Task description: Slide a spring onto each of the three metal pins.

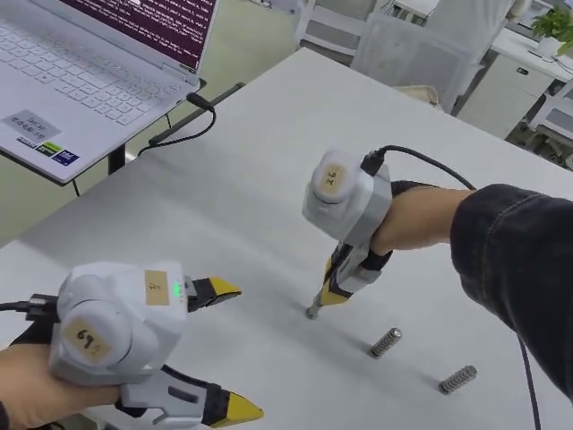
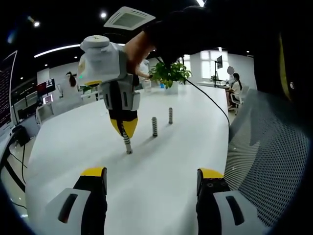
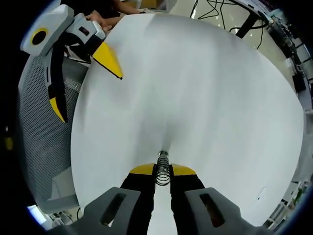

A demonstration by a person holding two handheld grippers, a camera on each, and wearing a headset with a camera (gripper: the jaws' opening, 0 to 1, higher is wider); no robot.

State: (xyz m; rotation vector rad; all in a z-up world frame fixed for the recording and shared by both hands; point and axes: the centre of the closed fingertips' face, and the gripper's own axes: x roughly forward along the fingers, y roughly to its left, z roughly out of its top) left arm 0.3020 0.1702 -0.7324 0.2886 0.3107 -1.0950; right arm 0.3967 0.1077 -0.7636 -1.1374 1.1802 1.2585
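My right gripper [image 1: 327,298] points down at the white table [image 1: 251,179], shut on a spring [image 1: 313,310] whose lower end touches the tabletop. In the right gripper view the jaws [image 3: 163,171] squeeze the spring [image 3: 163,175], and a metal tip [image 3: 163,156] sticks out beyond it. Two more springs [image 1: 386,341] [image 1: 457,379] stand upright to its right; the left gripper view shows them [image 2: 154,126] [image 2: 170,115] behind the right gripper [image 2: 123,128]. My left gripper [image 1: 229,349] hovers open near the table's front edge, holding nothing.
A laptop [image 1: 89,72] sits on a stand at the far left, with a black cable [image 1: 192,121] running onto the table. A mesh chair [image 2: 264,147] stands beside the table. A potted plant [image 2: 168,73] rests at the table's other end.
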